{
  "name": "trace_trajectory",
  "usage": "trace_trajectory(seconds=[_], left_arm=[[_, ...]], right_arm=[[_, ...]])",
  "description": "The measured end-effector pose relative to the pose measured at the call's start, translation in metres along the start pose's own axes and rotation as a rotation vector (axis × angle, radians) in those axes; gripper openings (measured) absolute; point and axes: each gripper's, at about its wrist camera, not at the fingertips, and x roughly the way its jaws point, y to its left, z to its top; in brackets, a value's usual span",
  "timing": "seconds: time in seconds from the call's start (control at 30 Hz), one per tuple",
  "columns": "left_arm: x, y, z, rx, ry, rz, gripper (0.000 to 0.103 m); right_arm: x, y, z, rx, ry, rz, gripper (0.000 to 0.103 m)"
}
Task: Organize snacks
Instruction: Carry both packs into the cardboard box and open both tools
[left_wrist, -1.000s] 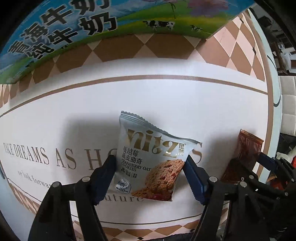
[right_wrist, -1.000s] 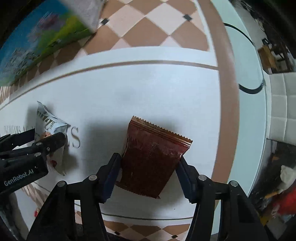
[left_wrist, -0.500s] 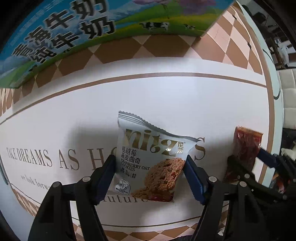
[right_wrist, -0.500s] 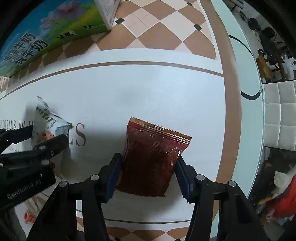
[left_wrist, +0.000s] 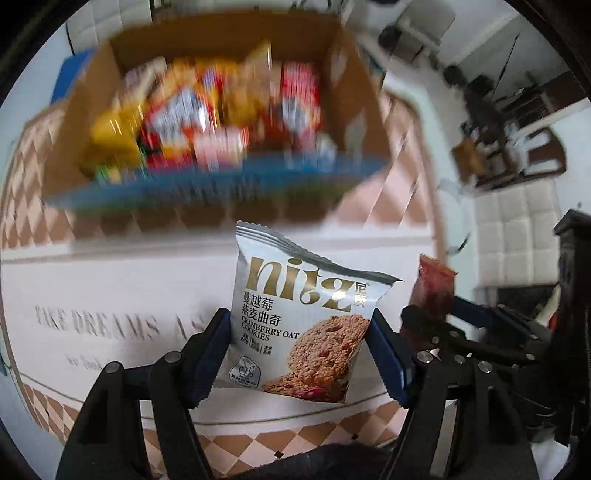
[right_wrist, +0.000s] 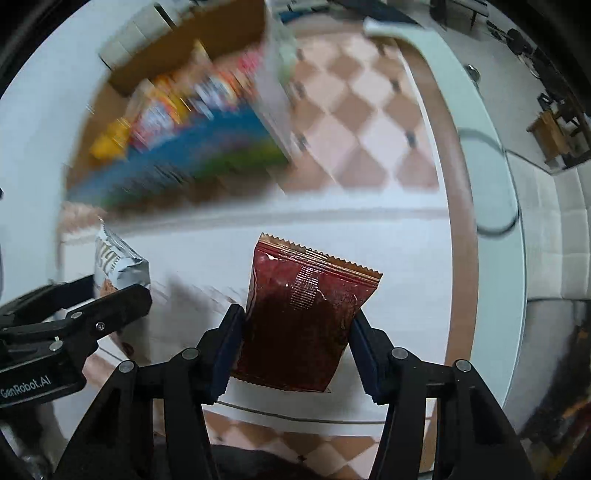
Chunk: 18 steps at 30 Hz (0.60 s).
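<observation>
A silver cranberry oat cookie packet (left_wrist: 299, 325) hangs above the table, my left gripper (left_wrist: 301, 354) shut on its two side edges. A dark red snack packet (right_wrist: 303, 317) is lifted the same way by my right gripper (right_wrist: 295, 347), which is shut on it. Each pair shows in the other view: the red packet (left_wrist: 434, 291) at the right of the left wrist view, the silver packet (right_wrist: 118, 266) at the left of the right wrist view. Beyond both stands an open cardboard box (left_wrist: 351, 92) filled with several colourful snack bags (left_wrist: 207, 107), blurred by motion.
The table wears a white cloth with a brown checked border (right_wrist: 354, 122) and printed lettering (left_wrist: 99, 321). The box's near wall (right_wrist: 192, 162) is blue and green. A white padded seat (right_wrist: 565, 236) stands past the table's right edge, with dark furniture (left_wrist: 509, 147) beyond.
Both grippers have risen from the cloth with their packets still held. The views have tilted up, so the open box of snacks has come into sight beyond them.
</observation>
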Motion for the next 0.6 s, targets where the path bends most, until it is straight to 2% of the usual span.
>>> trace_trajectory(seconds=[0.1, 0.17, 0.2, 0.27, 0.33, 0.47, 0.6], left_arm=[[-0.031, 0.012, 0.033, -0.012, -0.061, -0.039, 0.071], [-0.046, 0.017, 0.065, -0.015, -0.1, -0.031, 0.071], [-0.049, 0.027, 0.08, -0.017, -0.11, -0.027, 0.071], [-0.055, 0.042, 0.107, -0.021, -0.126, -0.011, 0.071], [-0.056, 0.06, 0.137, -0.034, -0.133, 0.016, 0.071], [-0.034, 0.095, 0.188, -0.082, -0.097, 0.055, 0.071], [-0.005, 0.117, 0.218, -0.107, -0.037, 0.083, 0.071]], right_arm=[[-0.037, 0.026, 0.015, -0.022, -0.066, 0.062, 0.059], [-0.053, 0.032, 0.057, -0.041, -0.108, 0.096, 0.059], [-0.053, 0.054, 0.073, -0.045, -0.126, 0.104, 0.059], [-0.063, 0.068, 0.103, -0.063, -0.164, 0.103, 0.059], [-0.049, 0.092, 0.134, -0.07, -0.187, 0.09, 0.059], [-0.035, 0.107, 0.189, -0.053, -0.185, 0.066, 0.059], [-0.003, 0.111, 0.239, 0.002, -0.156, 0.065, 0.059]])
